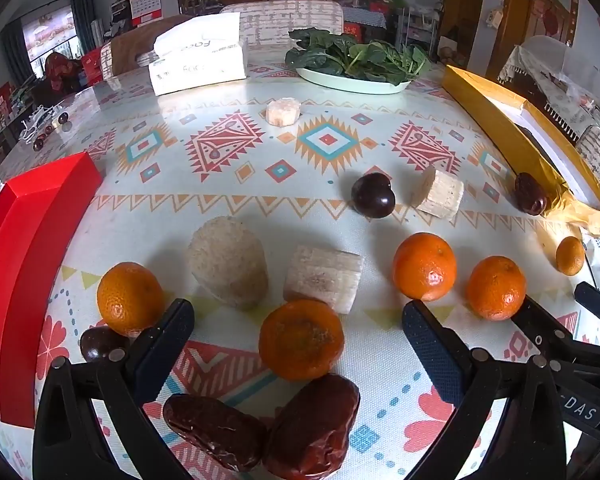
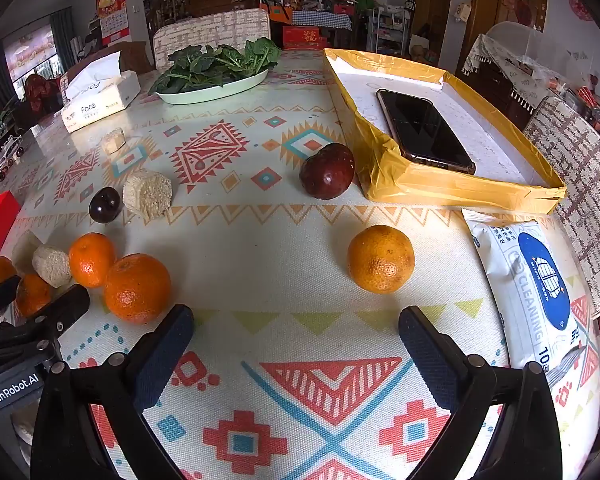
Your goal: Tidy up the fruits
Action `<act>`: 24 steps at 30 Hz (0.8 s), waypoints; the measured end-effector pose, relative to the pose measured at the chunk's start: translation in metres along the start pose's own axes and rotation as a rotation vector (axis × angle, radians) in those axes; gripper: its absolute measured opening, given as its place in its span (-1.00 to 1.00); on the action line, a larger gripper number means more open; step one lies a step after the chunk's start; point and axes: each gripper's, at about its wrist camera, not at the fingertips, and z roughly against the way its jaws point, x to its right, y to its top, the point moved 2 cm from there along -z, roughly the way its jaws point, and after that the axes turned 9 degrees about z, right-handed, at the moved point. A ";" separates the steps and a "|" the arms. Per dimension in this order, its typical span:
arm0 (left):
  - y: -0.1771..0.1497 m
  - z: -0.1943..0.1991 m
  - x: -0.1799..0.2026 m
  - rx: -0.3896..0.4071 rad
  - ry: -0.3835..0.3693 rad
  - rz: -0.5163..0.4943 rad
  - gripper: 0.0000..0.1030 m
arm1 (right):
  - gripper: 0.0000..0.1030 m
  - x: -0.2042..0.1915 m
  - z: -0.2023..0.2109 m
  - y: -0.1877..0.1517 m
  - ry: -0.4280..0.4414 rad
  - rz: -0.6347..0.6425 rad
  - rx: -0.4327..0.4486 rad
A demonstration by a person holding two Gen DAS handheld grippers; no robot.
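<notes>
Mostly glossy, round orange mandarins [image 1: 301,339]

orange tangerines [image 1: 301,339] on a red-and-teal geometric tablecloth [image 2: 260,240], beside a red box [image 1: 24,264].

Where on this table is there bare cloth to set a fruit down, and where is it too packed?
Free: the wide strip in the right wrist view between the lone orange and the two oranges at left, running up to the red date. Also mid-table between the tissue box and the dark plum. Crowded: around the left gripper, with oranges, dates and banana piece.
</notes>
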 end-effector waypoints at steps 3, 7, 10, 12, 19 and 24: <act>0.001 0.000 -0.001 -0.001 -0.001 0.000 1.00 | 1.00 0.000 0.000 0.000 0.000 0.000 0.000; 0.001 0.000 -0.001 -0.001 0.001 -0.001 1.00 | 1.00 0.000 0.000 0.000 0.000 0.000 0.000; 0.001 0.000 -0.001 0.001 0.004 0.003 1.00 | 1.00 0.000 0.000 0.000 0.000 0.000 0.000; 0.002 -0.001 -0.001 0.002 0.012 0.014 1.00 | 1.00 0.000 0.000 0.000 0.000 0.000 0.000; 0.005 -0.003 0.004 0.002 0.024 0.024 1.00 | 1.00 0.000 0.000 0.000 0.000 0.000 0.000; 0.005 -0.003 0.004 0.002 0.019 0.020 1.00 | 1.00 0.000 0.000 0.000 0.000 0.000 0.000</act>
